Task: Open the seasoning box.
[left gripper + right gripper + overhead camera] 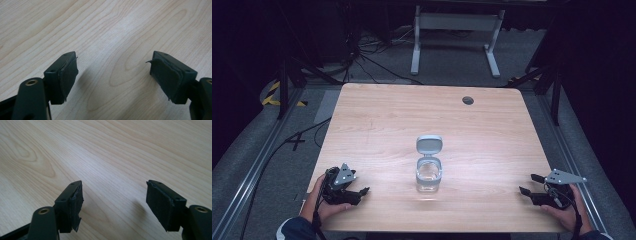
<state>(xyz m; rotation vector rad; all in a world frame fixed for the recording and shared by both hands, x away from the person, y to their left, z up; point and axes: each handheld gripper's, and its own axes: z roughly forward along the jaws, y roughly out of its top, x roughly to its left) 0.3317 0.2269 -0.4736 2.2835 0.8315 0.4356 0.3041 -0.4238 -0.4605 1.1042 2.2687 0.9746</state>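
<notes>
A small clear container (429,177) stands near the middle of the wooden table (387,115), its grey hinged lid (429,144) flipped open toward the far side. My left gripper (360,193) rests on the table at the front left, held by a hand, open and empty. At the front right my right gripper (529,184) also lies low on the table, open with nothing between its jaws. In the left gripper view the gripper (113,67) faces bare wood. The right gripper view shows the same for that gripper (114,192).
A round cable hole (468,100) sits near the table's far right edge. Beyond the table stand a white desk frame (457,30) and loose cables (362,55) on the grey floor. Metal rails (257,165) run along both sides.
</notes>
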